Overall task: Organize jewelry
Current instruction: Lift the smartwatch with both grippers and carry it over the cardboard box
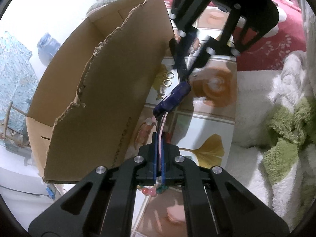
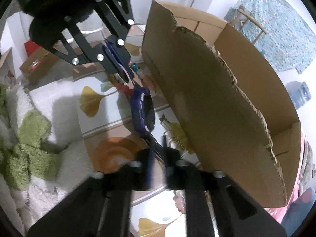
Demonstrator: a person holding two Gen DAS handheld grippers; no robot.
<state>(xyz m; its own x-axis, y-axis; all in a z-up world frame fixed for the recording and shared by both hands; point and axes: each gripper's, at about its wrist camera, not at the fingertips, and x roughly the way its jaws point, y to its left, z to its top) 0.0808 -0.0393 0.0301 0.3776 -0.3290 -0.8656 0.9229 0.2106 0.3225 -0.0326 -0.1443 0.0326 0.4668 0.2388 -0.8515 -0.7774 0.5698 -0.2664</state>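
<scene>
While stretched between left gripper [image 1: 159,148] and right gripper [image 2: 157,158] beside box [image 1: 110,75], watch [image 2: 143,113] hangs above surface [image 1: 213,106]; both jaws clamped on floppy straps; probably light, best held by straps.

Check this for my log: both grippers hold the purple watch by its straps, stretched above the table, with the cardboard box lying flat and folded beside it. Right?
Not quite. In both views the cardboard box stands open, not folded. The left gripper and right gripper do hold the purple watch.

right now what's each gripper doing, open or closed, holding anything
Left gripper: shut on one strap of the purple watch.
Right gripper: shut on the watch's other strap.
</scene>
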